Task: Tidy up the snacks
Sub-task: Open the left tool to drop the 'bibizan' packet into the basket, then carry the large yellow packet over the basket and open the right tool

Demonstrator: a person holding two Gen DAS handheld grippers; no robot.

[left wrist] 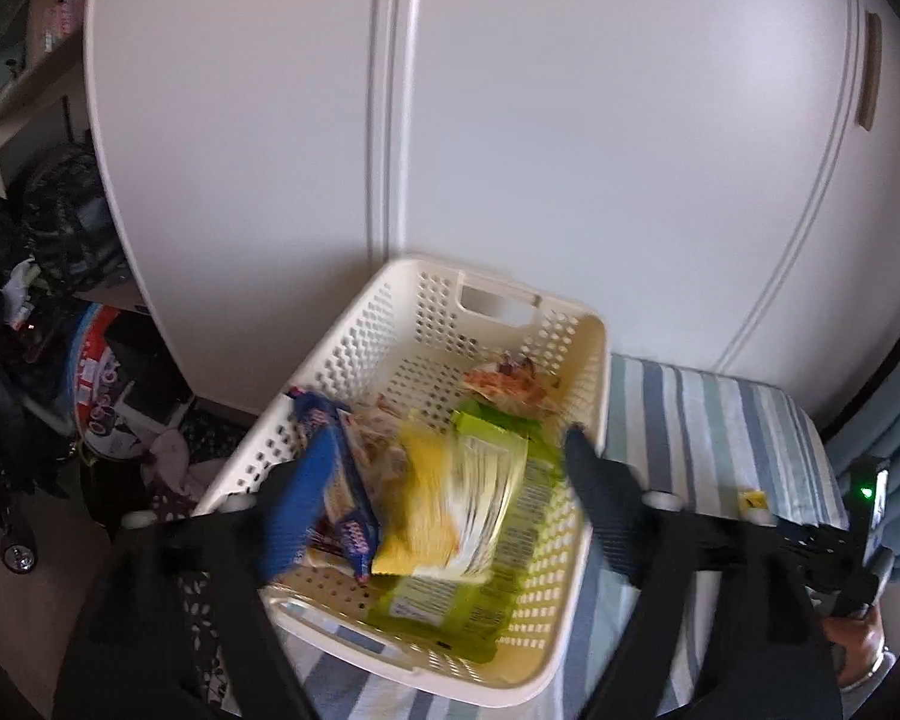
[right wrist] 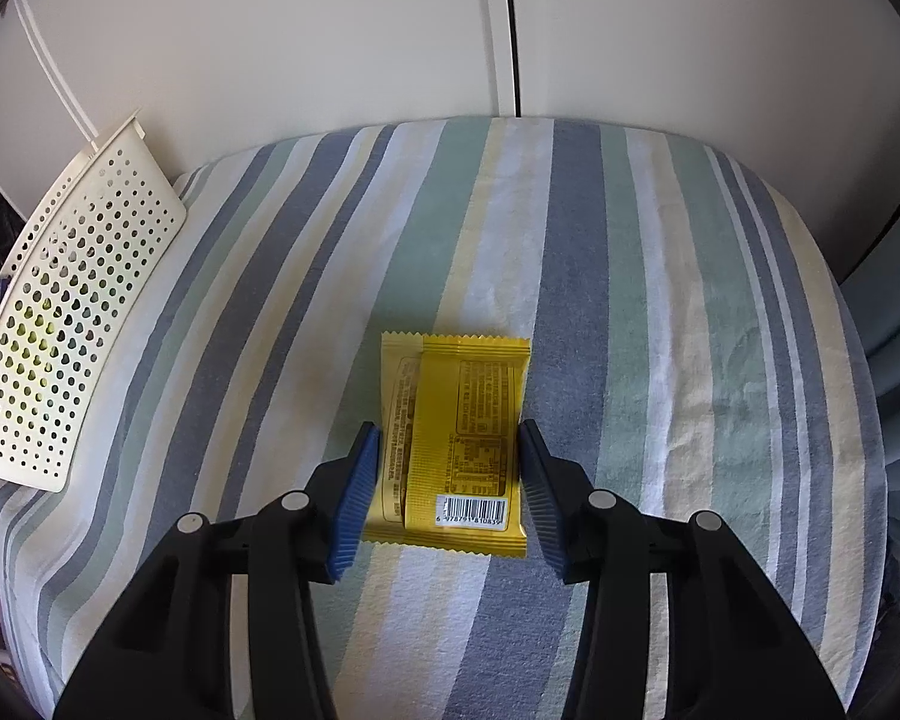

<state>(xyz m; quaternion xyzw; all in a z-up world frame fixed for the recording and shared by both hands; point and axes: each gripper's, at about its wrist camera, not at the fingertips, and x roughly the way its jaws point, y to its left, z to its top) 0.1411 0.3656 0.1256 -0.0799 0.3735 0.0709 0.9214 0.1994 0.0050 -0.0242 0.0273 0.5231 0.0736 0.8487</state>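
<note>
In the left wrist view a white perforated basket [left wrist: 354, 330] stands on a striped cloth. It holds a blue packet [left wrist: 348, 516], a green packet [left wrist: 450, 606] and an orange one [left wrist: 504, 381]. My left gripper [left wrist: 438, 456] hangs open over the basket. A blurred yellow-and-white packet [left wrist: 456, 516] is loose between its fingers, touching neither. In the right wrist view a yellow packet [right wrist: 456, 420] lies flat on the cloth, barcode side up. My right gripper [right wrist: 450, 441] is open, its blue pads [right wrist: 354, 498] close along both sides of the packet.
White cupboard doors [left wrist: 510, 120] rise just behind the basket and the striped surface [right wrist: 630, 300]. The basket wall [right wrist: 72, 312] is at the left in the right wrist view. Bags and clutter [left wrist: 60, 330] fill the floor to the left. A hand [left wrist: 858, 642] holds the other gripper at the right.
</note>
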